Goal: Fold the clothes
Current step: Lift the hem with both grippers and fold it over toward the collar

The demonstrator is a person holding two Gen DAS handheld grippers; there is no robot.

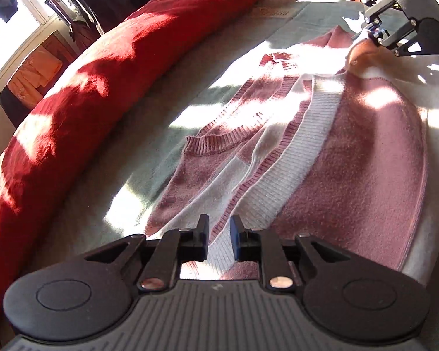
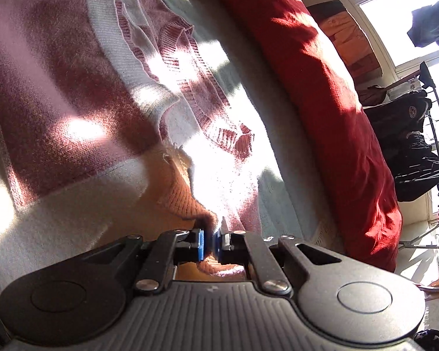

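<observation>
A pink-and-white knitted sweater (image 1: 322, 152) lies partly folded on a pale green blanket (image 1: 149, 134), beside the long red bolster (image 1: 102, 67) along the bed's far edge. The right gripper (image 2: 210, 247) is clenched on a bunched fold of it. The left gripper (image 1: 219, 241) hovers over its white ribbed hem, jaws slightly parted, gripping nothing.

I see the sweater (image 1: 351, 158), fuzzy dusty-pink and white blocks with ribbed trim, lying partly folded on the pale green bedcover (sun-striped), its neckline to the left, one far corner pinched up.
</observation>
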